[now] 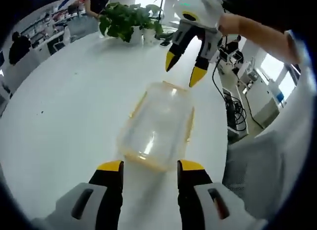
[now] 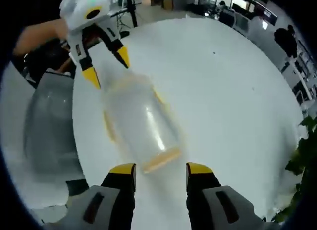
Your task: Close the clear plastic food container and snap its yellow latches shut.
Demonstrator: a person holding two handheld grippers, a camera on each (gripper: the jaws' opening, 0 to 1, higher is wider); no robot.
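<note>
Clear, glossy plastic for the food container (image 1: pixel 158 125), with bright glare streaks and opaque yellow plastic latches (image 1: pixel 189 125) along its rim. Smooth white table (image 1: pixel 74 101), faintly sheened (soft reflections near the far edge). Hard moulded plastic on each tool: left tool (image 1: pixel 150 166) black with yellow tips, right tool (image 2: pixel 161 169) likewise.
</note>
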